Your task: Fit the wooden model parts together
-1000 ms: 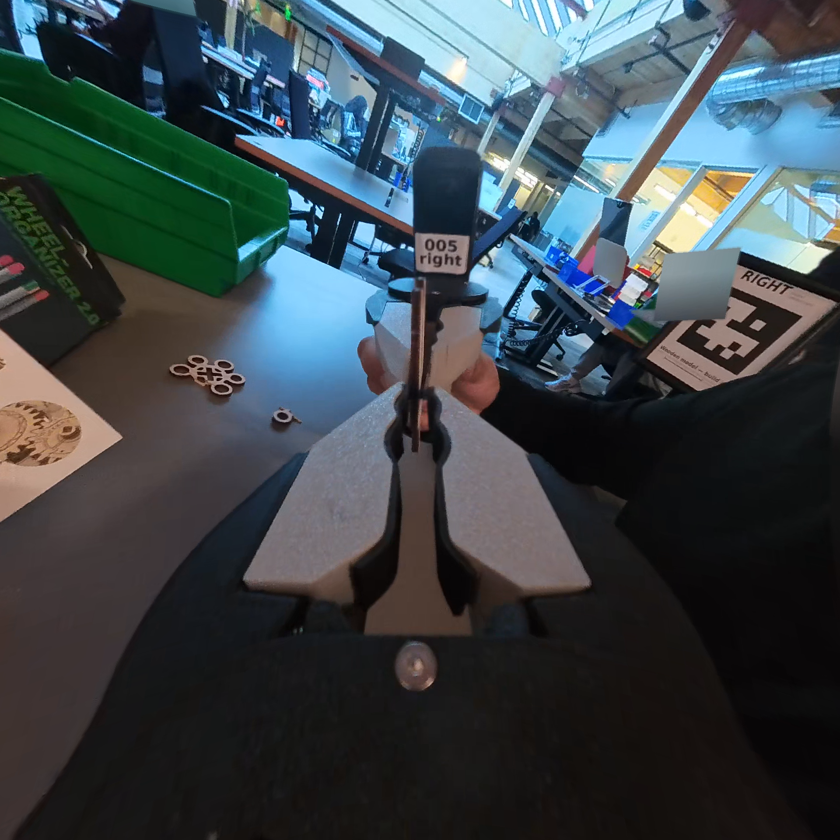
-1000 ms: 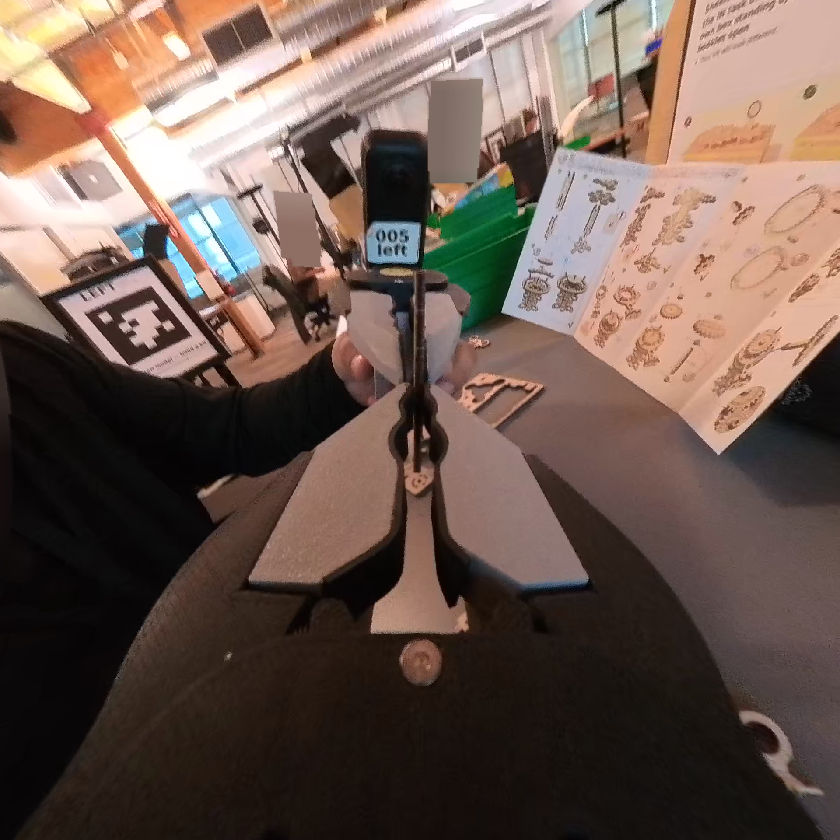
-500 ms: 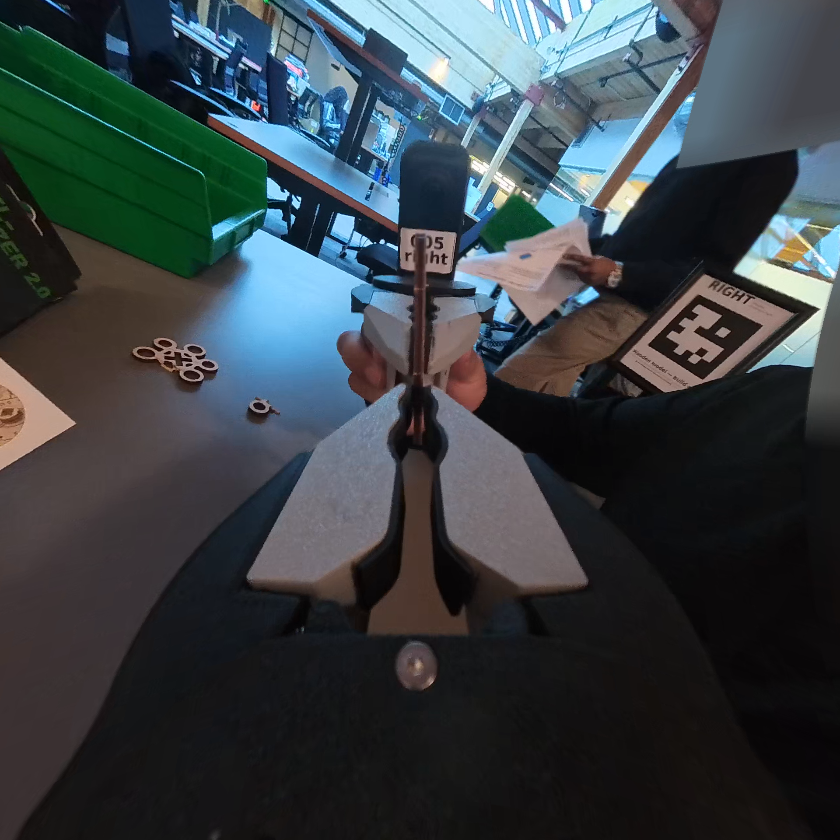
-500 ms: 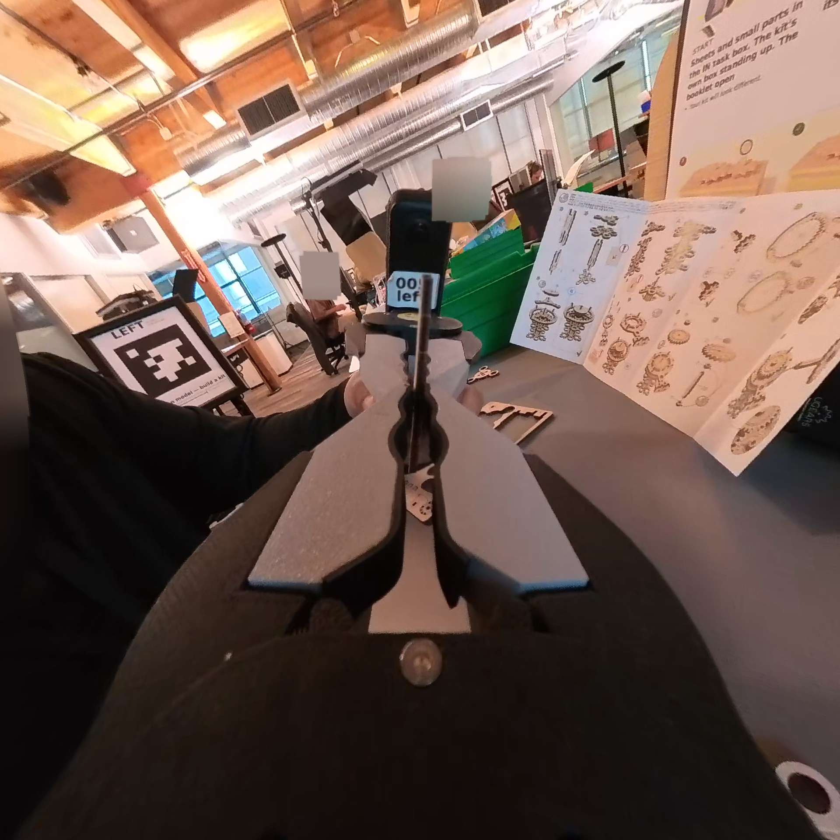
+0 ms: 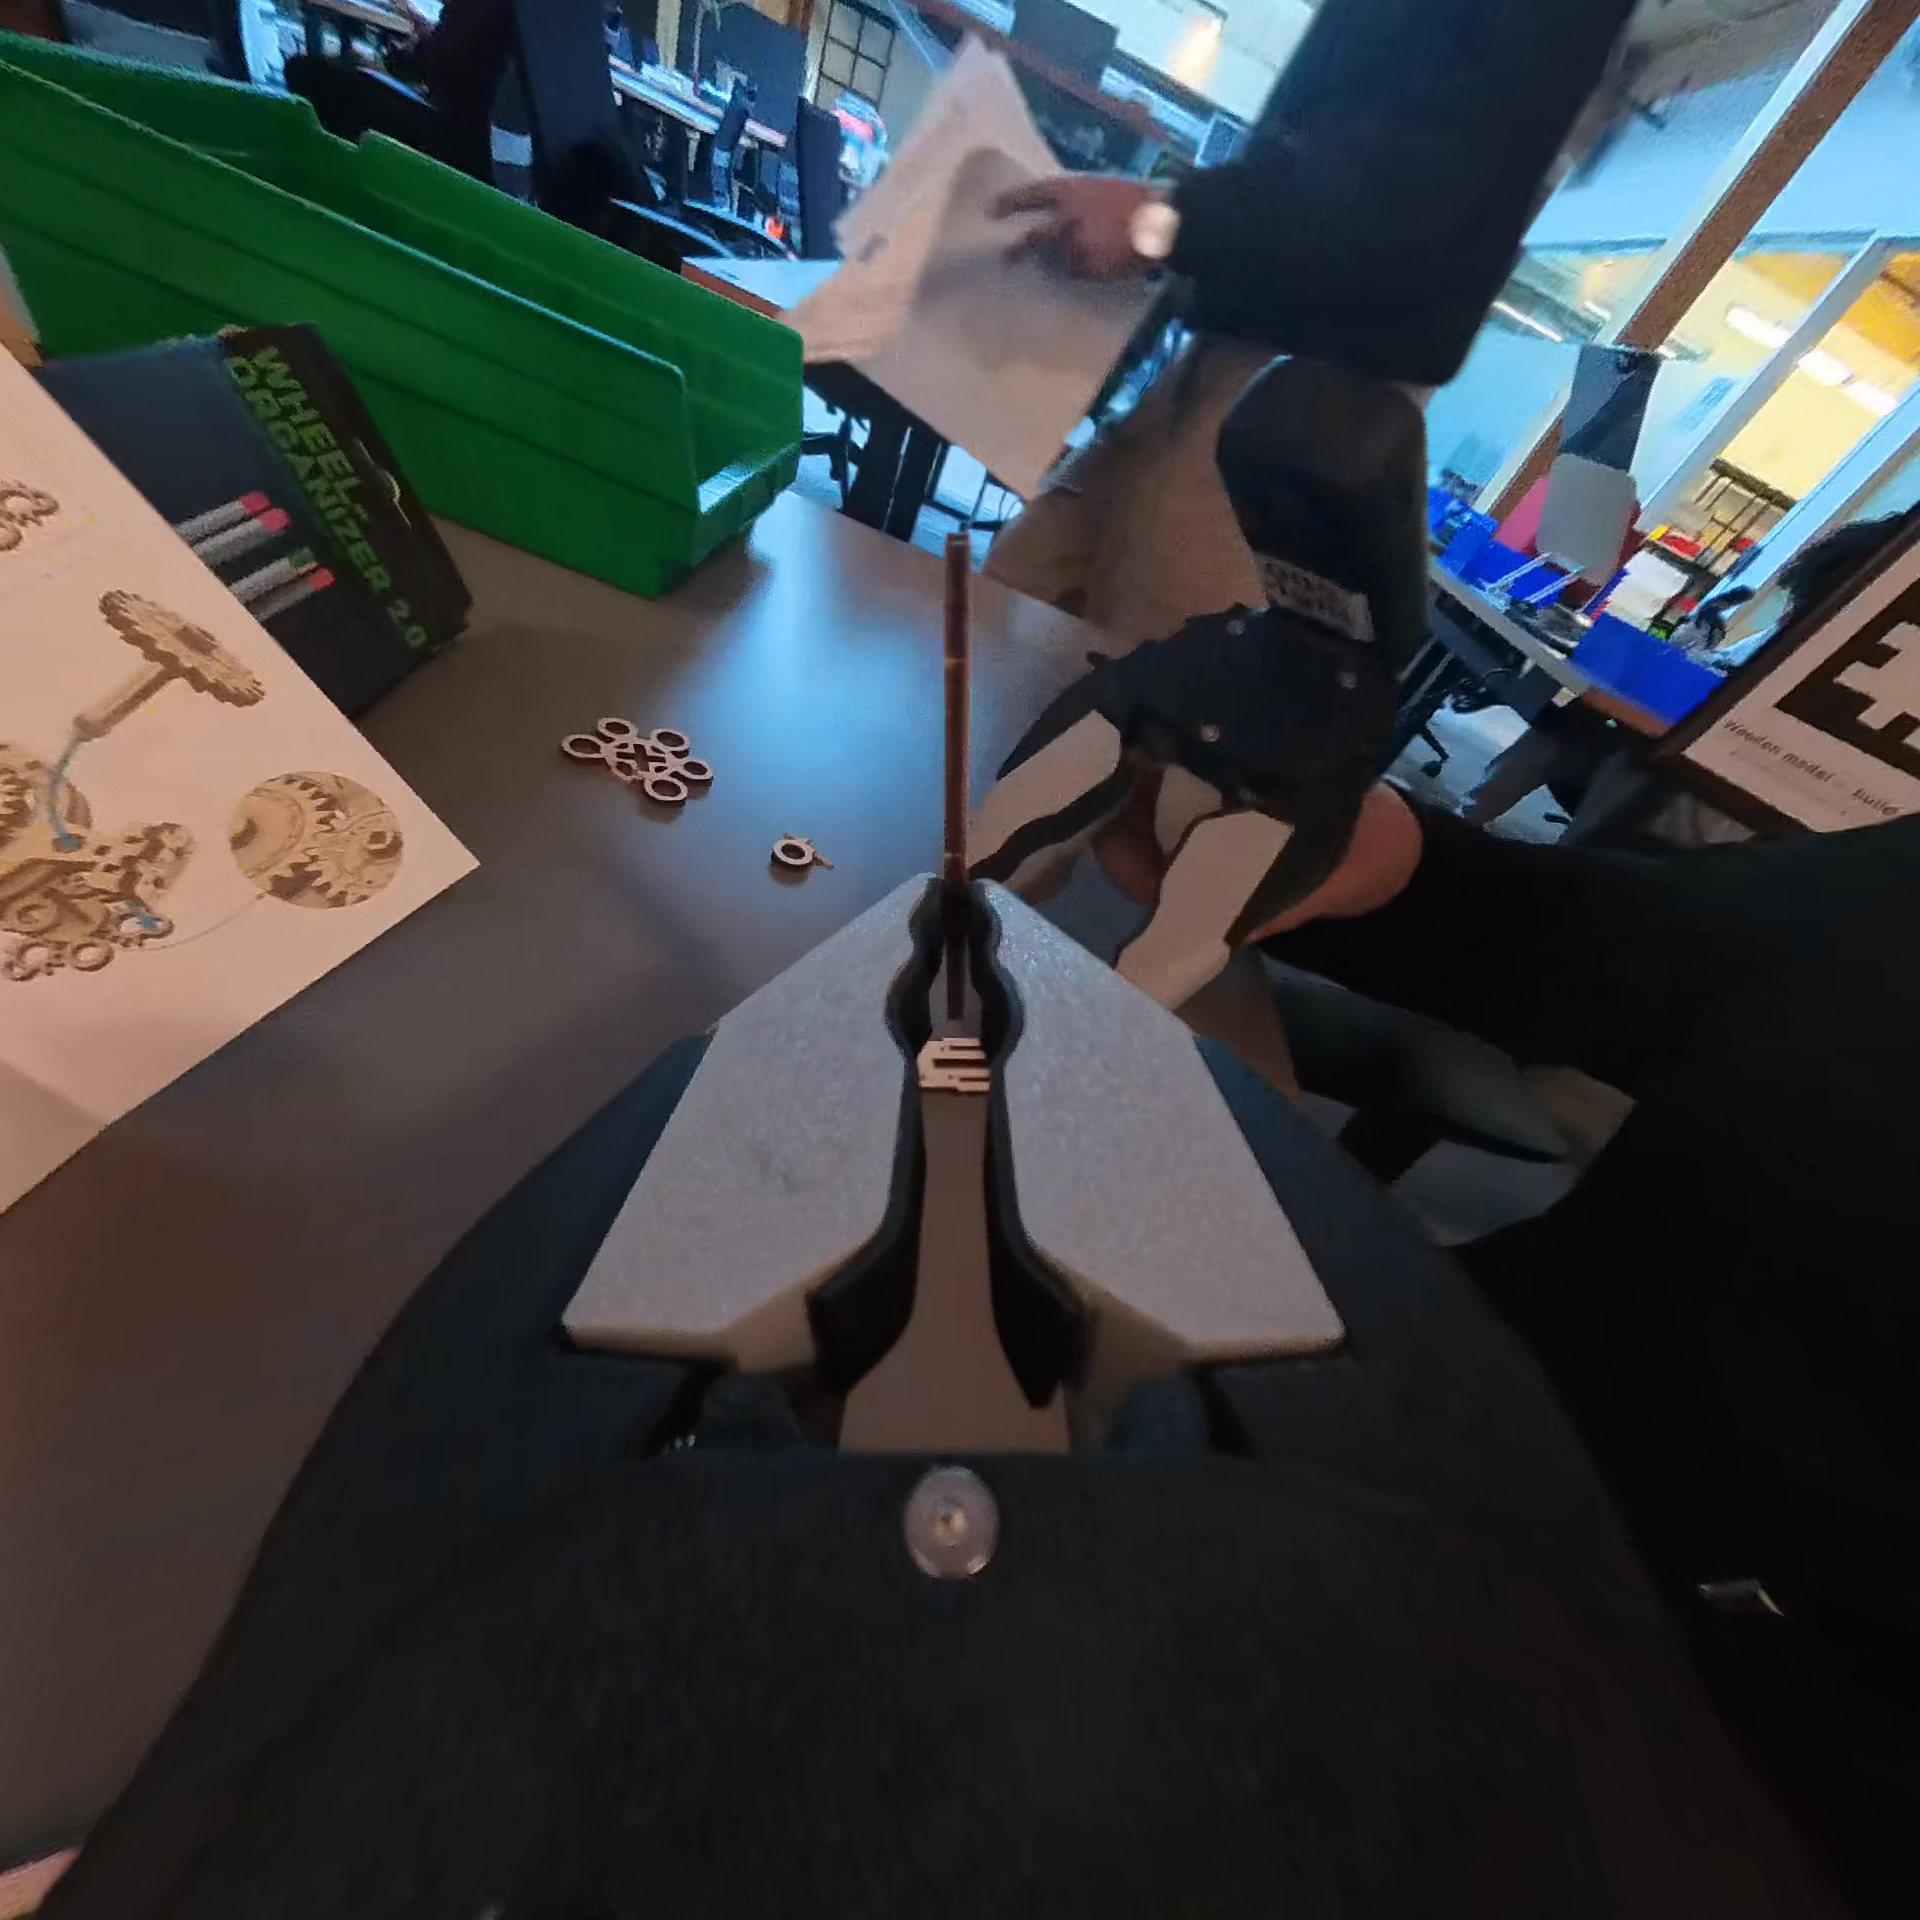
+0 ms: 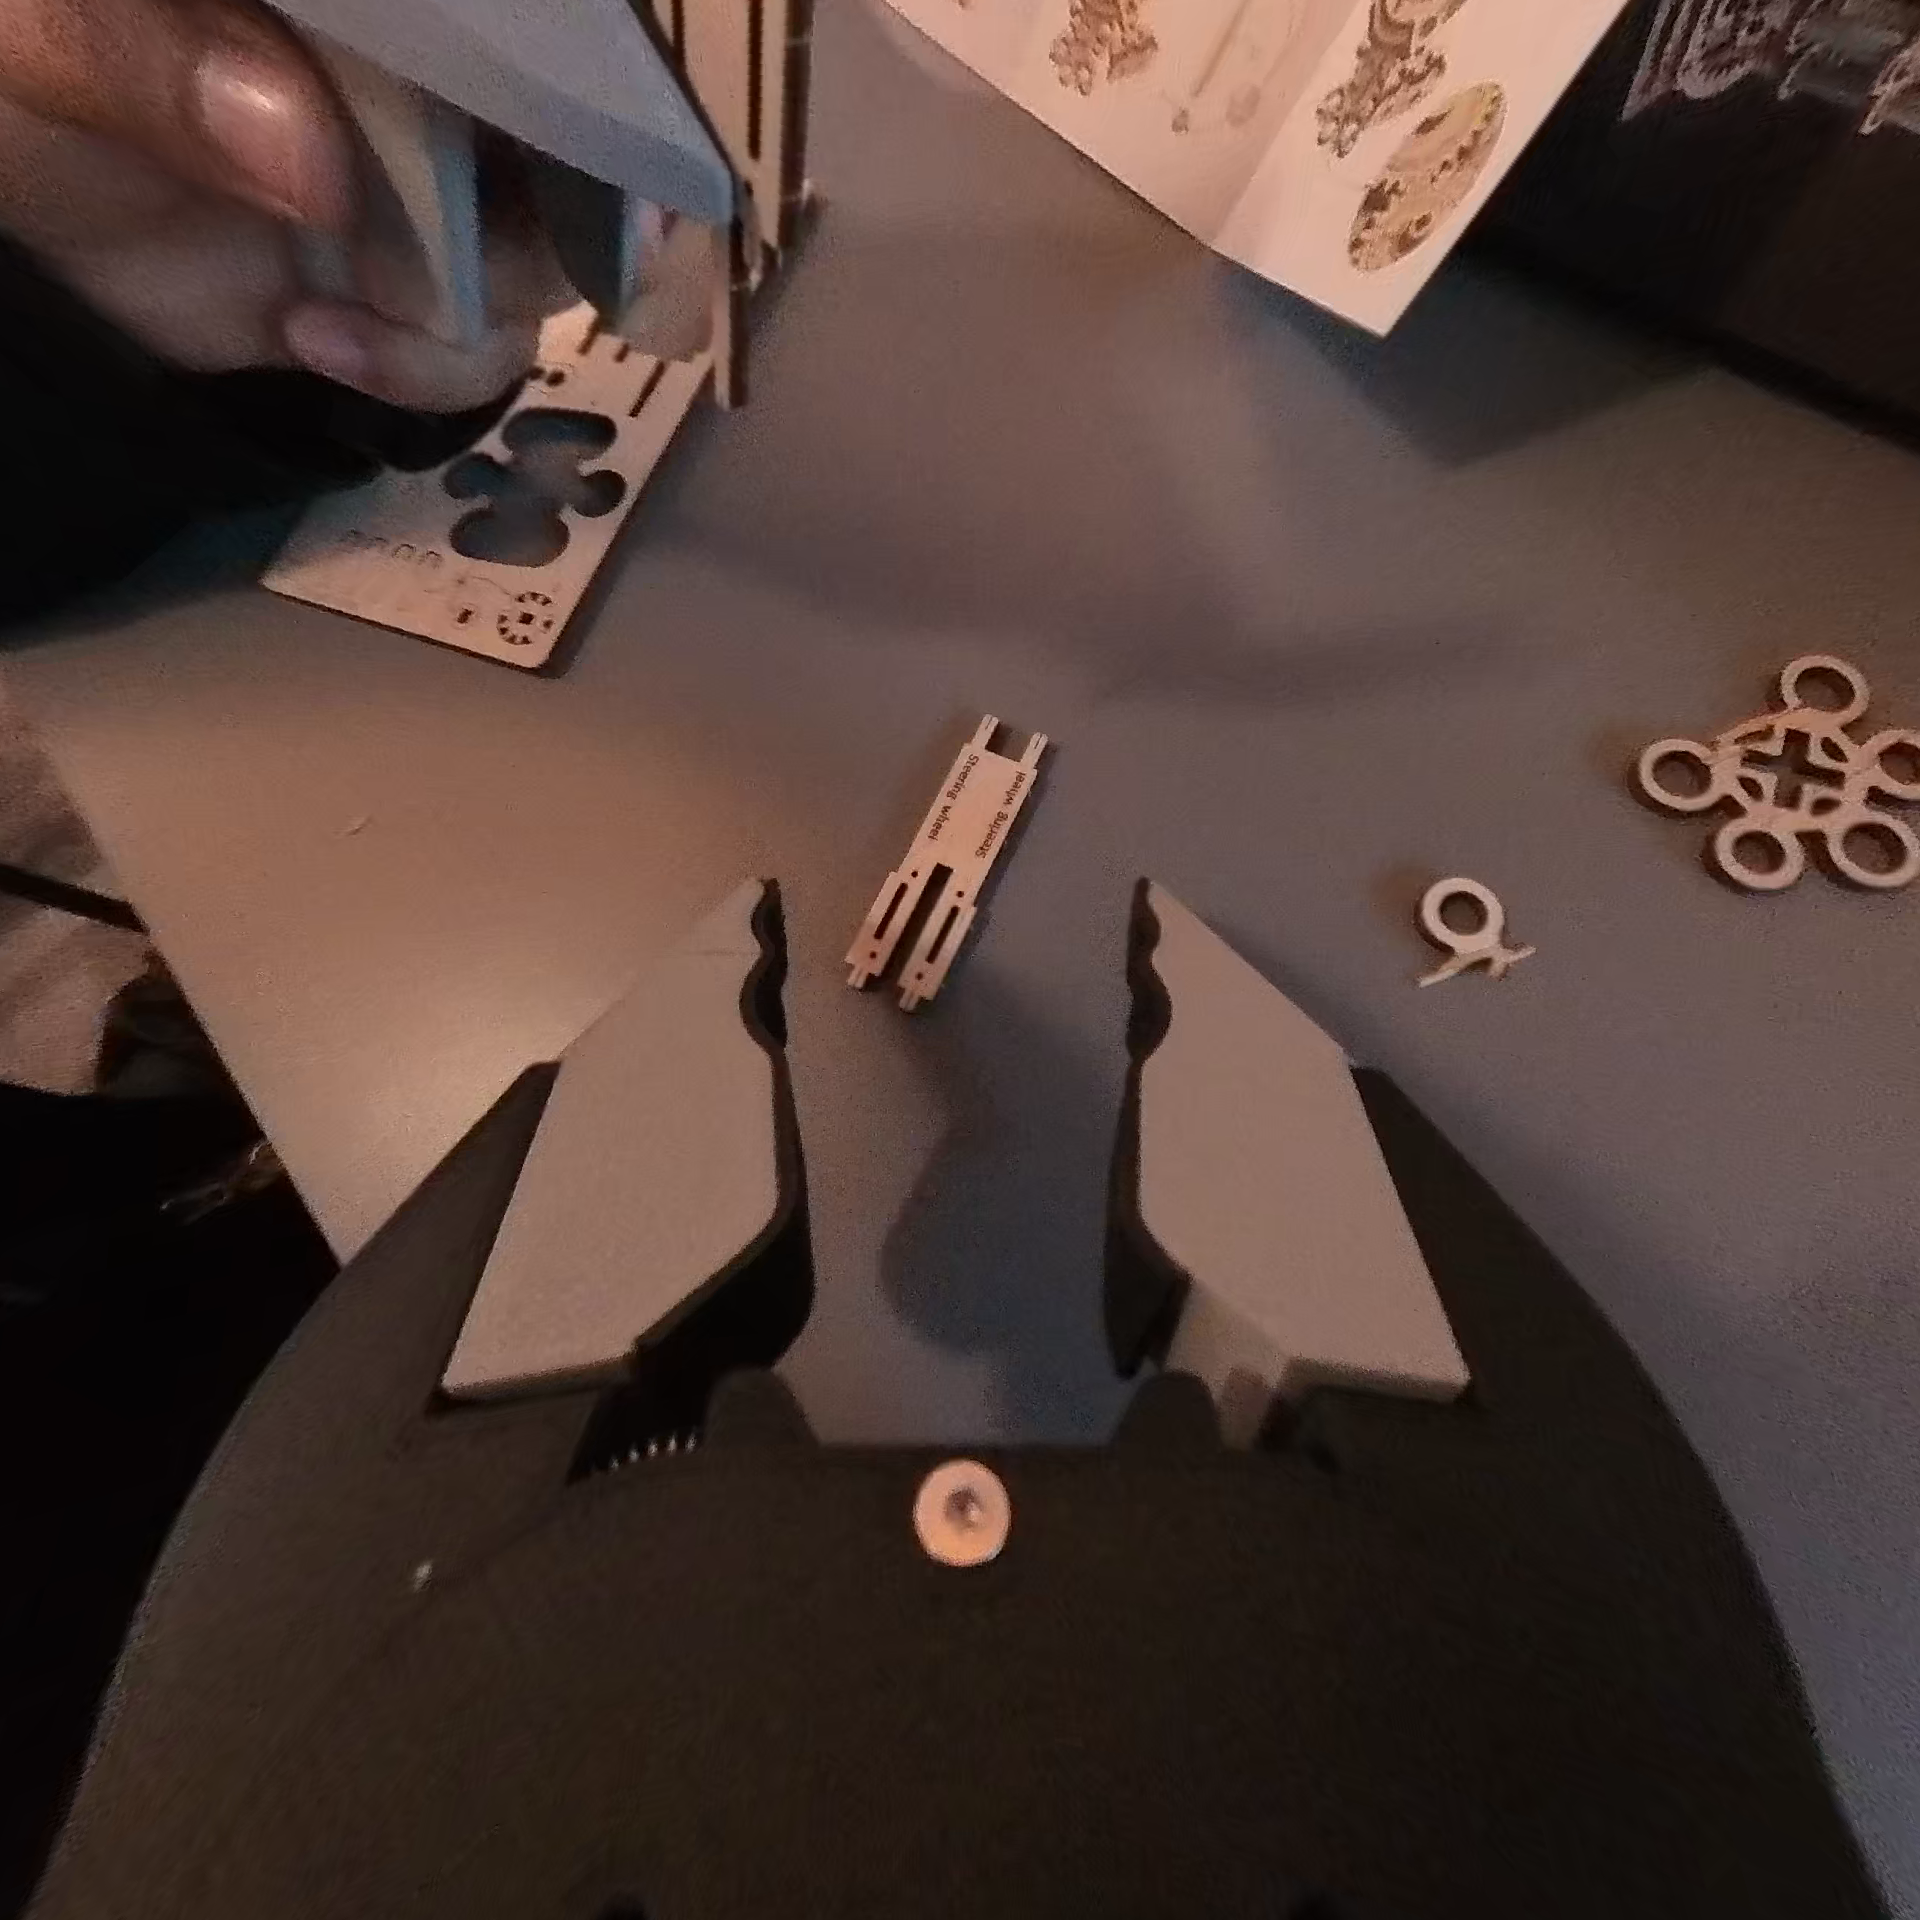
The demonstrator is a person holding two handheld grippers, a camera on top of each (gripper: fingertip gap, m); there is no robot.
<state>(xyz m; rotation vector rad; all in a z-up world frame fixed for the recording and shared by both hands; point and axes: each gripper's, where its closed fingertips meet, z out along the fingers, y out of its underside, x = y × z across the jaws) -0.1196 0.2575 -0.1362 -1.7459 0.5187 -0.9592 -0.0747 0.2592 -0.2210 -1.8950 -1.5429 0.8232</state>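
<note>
My left gripper is shut on a thin wooden strip, held edge-on and sticking out past the fingertips above the table. My right gripper is open and empty, pointing down at the grey table. A small flat slotted wooden piece lies on the table just in front of and between its fingertips. In the left wrist view the right gripper is open, to the right of the strip. In the right wrist view the held strip shows at the top left.
A wooden sheet with cut-outs lies at the left. A cluster of rings and a single ring piece lie at the right. An instruction booklet, a dark box and green bins stand behind. A person stands beyond the table edge.
Both grippers gripped the strip end to end. Now the right gripper has let go, opened and tipped down over the small flat piece. The left still holds the strip.
</note>
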